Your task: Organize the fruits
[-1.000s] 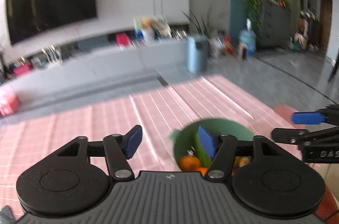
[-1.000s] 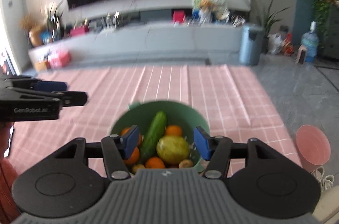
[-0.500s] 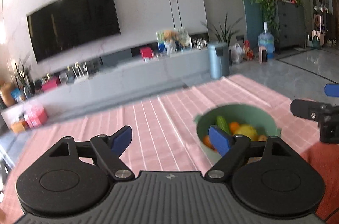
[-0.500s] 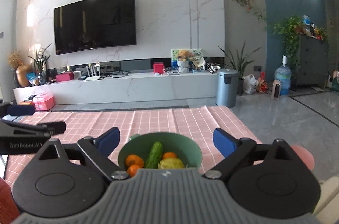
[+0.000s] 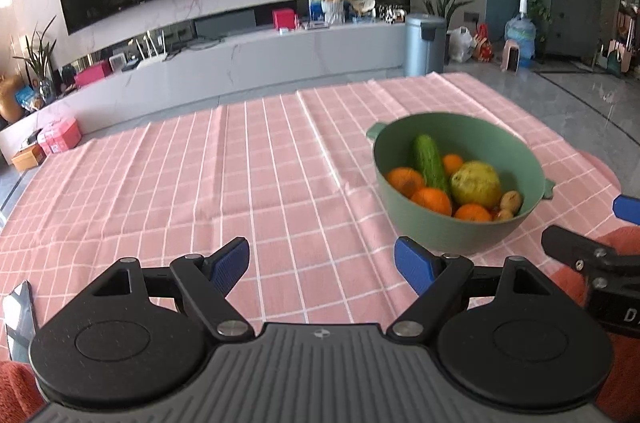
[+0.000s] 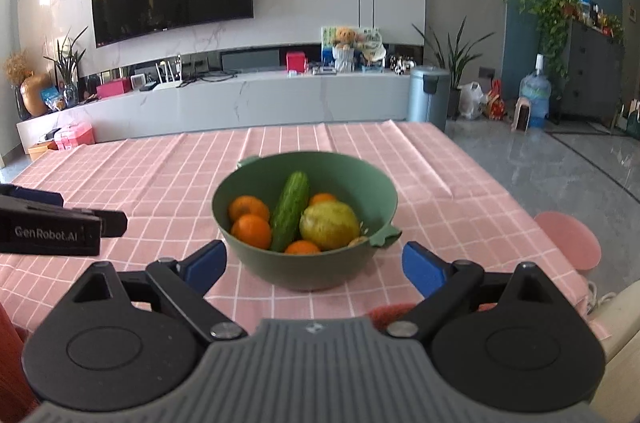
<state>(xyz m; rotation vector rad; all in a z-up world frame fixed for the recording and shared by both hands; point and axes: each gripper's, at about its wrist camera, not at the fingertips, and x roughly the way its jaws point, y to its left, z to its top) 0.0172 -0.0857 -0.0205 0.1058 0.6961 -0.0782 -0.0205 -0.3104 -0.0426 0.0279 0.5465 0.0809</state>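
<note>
In the last second I have lifted both tools back from the round green plastic bowl, and now I see it from farther away. A second ago my right tongs hung directly over the fruit, with the blue pads much closer together. Now they are spread wide, empty, in front of the bowl's near wall. My left tongs are also wide open and hold nothing; they hover over the pink checked cloth on the tabletop, to the left of the bowl.

The bowl stands on the cloth and nothing has left it. Inside it lie a dark green cucumber, leaning on the back wall, a big yellow-green round fruit beside it, several small oranges, and some small brown fruits near the right rim.

I judge that the sorting has not really begun: all pieces are together in one bowl, and I see no second container on the cloth. With both tongs open, I am ready for a first pick. The cucumber lies on top, so it looks the easiest one to take.
</note>
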